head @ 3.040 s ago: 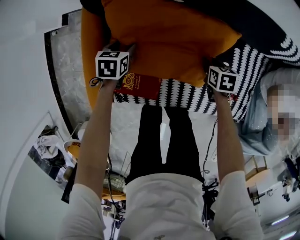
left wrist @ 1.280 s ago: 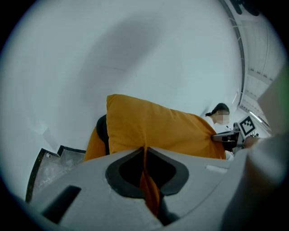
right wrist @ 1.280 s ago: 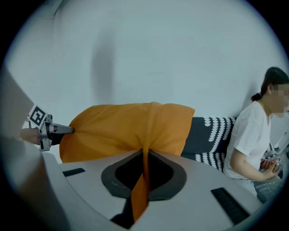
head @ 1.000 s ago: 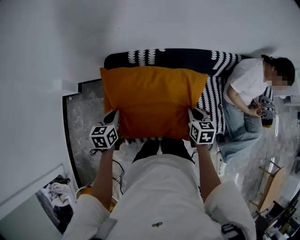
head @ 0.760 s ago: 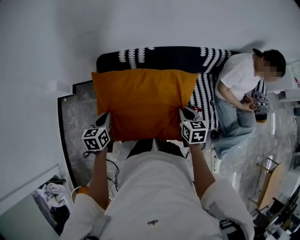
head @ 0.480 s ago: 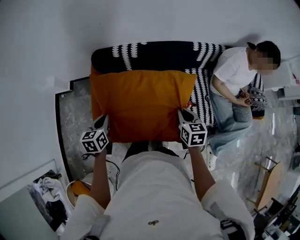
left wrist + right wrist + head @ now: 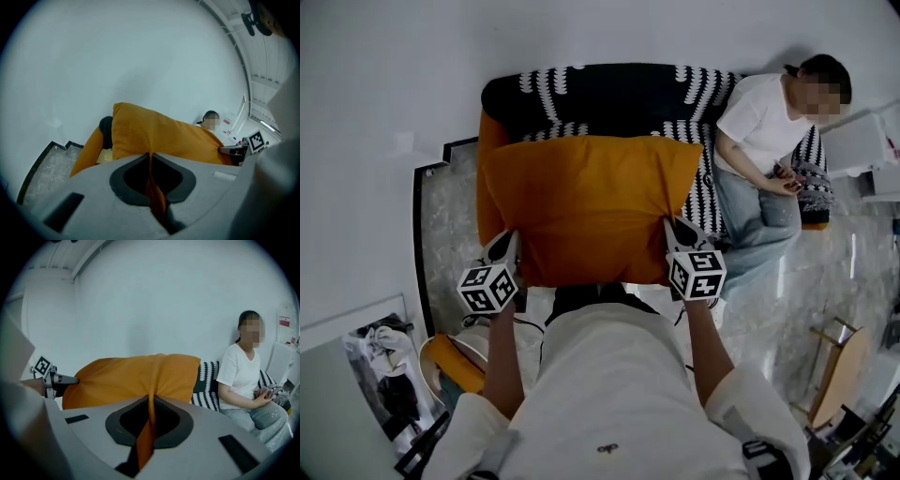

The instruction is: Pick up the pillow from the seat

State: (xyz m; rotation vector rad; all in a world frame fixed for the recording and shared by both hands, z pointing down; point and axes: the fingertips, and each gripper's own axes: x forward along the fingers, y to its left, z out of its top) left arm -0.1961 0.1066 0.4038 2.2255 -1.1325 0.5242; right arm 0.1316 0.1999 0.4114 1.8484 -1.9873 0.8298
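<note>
A large orange pillow (image 7: 586,206) hangs in the air in front of me, clear of the black-and-white patterned seat (image 7: 609,94). My left gripper (image 7: 508,242) is shut on the pillow's near left corner, and my right gripper (image 7: 673,228) is shut on its near right corner. In the left gripper view the orange pillow (image 7: 164,136) runs into the closed jaws as a thin fold. The right gripper view shows the pillow (image 7: 136,373) pinched the same way, with the left gripper (image 7: 70,379) at its far corner.
A person in a white shirt (image 7: 764,112) sits on the right end of the seat. A second orange cushion (image 7: 492,145) rests at the seat's left end. A marble-patterned floor strip (image 7: 445,216) lies to the left, and a wooden rack (image 7: 830,366) stands at the lower right.
The pillow, held at both near corners, has come up off the seat and away from it. The seat and the sitting person now lie farther up in the head view.
</note>
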